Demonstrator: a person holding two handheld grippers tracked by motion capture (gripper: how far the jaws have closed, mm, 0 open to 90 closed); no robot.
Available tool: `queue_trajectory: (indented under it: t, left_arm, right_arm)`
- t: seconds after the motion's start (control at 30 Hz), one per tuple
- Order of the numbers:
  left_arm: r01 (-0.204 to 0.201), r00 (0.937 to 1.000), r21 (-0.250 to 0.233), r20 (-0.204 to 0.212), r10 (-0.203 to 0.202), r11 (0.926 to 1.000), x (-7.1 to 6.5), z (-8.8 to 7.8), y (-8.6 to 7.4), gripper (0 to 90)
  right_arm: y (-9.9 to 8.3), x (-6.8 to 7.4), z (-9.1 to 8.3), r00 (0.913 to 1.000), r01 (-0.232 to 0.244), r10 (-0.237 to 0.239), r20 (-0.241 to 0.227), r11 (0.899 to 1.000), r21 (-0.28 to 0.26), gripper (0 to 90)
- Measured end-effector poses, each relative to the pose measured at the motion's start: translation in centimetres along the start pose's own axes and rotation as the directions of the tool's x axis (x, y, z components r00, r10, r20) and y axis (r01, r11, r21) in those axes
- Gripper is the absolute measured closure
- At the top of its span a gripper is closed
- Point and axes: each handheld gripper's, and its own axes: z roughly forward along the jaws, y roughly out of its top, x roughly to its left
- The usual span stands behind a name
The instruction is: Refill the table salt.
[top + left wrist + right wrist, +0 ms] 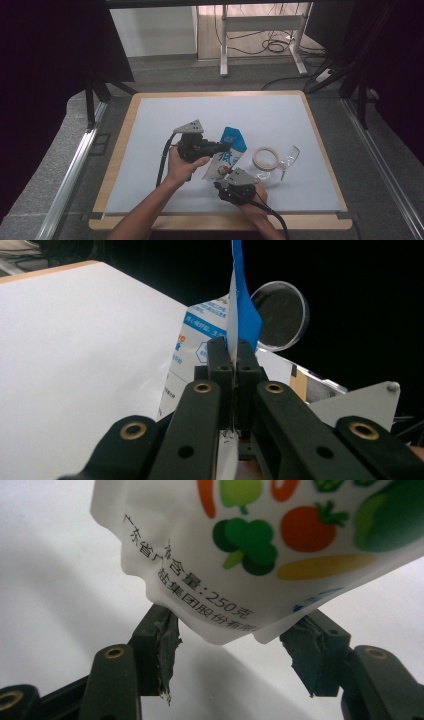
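A blue and white pouch [226, 154] printed with vegetables is held up over the white table [165, 115]. My left gripper [223, 147] is shut on the pouch's thin blue top edge [239, 315], which stands pinched between its fingertips [218, 357]. My right gripper [225, 184] comes from the near side to the pouch's bottom end [225, 620]. Its jaws stand well apart and their pads [162, 630] press on that bottom end from both sides. The left corner of the pouch is crumpled just above one pad.
A beige tape ring [265, 158] lies right of the pouch. Beside it a clear stemmed glass [289, 159] lies on its side, its round foot [280, 315] showing past the pouch. The table's wooden rim [120, 150] frames the white sheet.
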Motion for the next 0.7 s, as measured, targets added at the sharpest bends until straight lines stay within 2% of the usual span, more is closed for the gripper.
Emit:
queue_trajectory:
  t: [0.4,0.47,0.53,0.57,0.7]
  left_arm:
    - [-0.029,0.9988,-0.018,0.039,0.029,0.9994,-1.3,-1.0,0.6,90.0]
    - [-0.034,0.9987,-0.018,0.037,0.034,0.9993,-1.5,-1.1,0.8,90.0]
    - [-0.04,0.9988,-0.016,0.03,0.04,0.9991,-1.4,-1.1,0.9,90.0]
    - [-0.031,0.9989,-0.015,0.035,0.032,0.9994,-1.2,-1.1,1.0,90.0]
    - [-0.011,0.9993,-0.005,0.036,0.011,0.9999,-0.6,-0.7,1.1,90.0]
  right_arm:
    - [0.5,0.0,0.4,0.997,0.029,-0.028,0.073,0.999,-0.021,35.7]
    - [0.6,0.0,0.4,0.9967,0.033,-0.031,0.075,0.999,-0.034,35.7]
    - [0.6,0.2,0.2,0.9959,0.057,-0.054,0.073,0.997,-0.047,38.5]
    - [0.7,0.3,0.1,0.9959,0.063,-0.059,0.069,0.997,-0.053,39.2]
    - [0.5,0.2,-0.2,0.9986,0.042,-0.04,0.035,0.998,-0.053,43.0]
